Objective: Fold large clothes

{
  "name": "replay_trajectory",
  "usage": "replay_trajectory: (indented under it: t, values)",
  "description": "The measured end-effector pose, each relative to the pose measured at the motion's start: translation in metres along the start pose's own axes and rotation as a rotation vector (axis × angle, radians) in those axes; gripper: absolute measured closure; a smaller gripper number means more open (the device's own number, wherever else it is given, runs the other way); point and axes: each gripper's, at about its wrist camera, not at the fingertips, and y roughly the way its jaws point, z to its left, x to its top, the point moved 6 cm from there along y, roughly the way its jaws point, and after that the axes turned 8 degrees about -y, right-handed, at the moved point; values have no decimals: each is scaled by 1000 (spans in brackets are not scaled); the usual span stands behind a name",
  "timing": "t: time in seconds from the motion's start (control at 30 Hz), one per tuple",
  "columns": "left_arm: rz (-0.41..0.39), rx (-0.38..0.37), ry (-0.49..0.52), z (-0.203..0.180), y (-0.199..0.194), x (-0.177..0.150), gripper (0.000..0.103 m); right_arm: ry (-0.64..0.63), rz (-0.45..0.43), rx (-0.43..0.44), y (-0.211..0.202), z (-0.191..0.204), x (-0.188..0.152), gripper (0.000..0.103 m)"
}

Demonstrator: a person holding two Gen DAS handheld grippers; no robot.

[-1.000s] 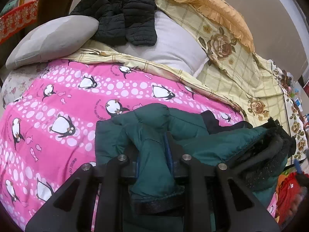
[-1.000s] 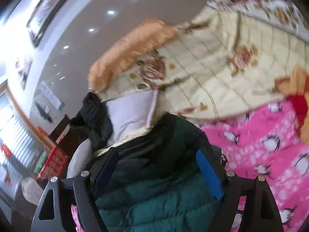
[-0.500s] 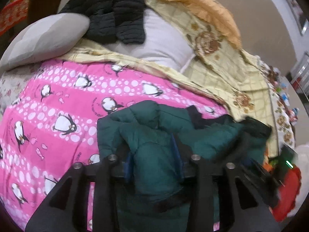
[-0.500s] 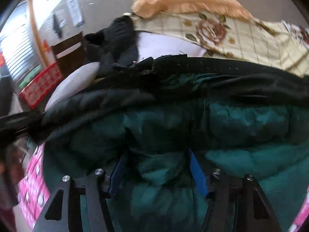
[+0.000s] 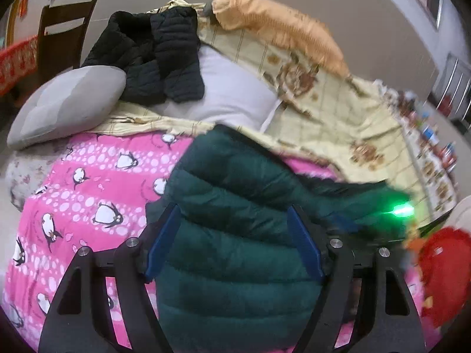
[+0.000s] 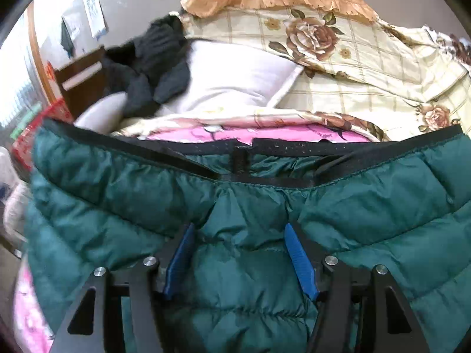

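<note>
- My left hand-held gripper [image 5: 232, 235] is opening, its jaws wide, the green puffer jacket [image 5: 235, 220] between them.
- My right hand-held gripper [image 6: 238, 253] pinches a bunched jacket fold.
- The jacket lies rumpled on the pink penguin blanket [image 5: 88, 206].

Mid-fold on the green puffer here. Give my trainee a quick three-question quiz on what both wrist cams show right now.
1. True or false: the black jacket lies on the pink penguin blanket.
2. Which garment sits between the fingers of the left gripper and the right gripper?
3. Multiple choice: the trim along the green jacket's top edge is A) white, B) black, C) orange.

Key:
1. False; it lies farther back, on the white pillow.
2. The green puffer jacket.
3. B.
</note>
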Motion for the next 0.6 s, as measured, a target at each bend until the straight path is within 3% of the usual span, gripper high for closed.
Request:
replay_trajectory:
  t: [0.1,0.2,0.27,0.43,0.6]
  values:
    - [-4,57,0,4,22,-8,28,16,-42,48,-39,-5,-3,43]
    - [-20,104,-9,9,41,-13,28,23,-89,31,-76,-26,-10,42]
    - [-25,128,-7,11,51,-13,28,20,-103,-32,-91,-49,-16,42]
    - [-27,203,24,17,76,-14,28,70,-42,-163,-74,-107,-29,42]
    - [-18,234,51,20,92,-16,27,94,5,-175,-38,-128,-31,42]
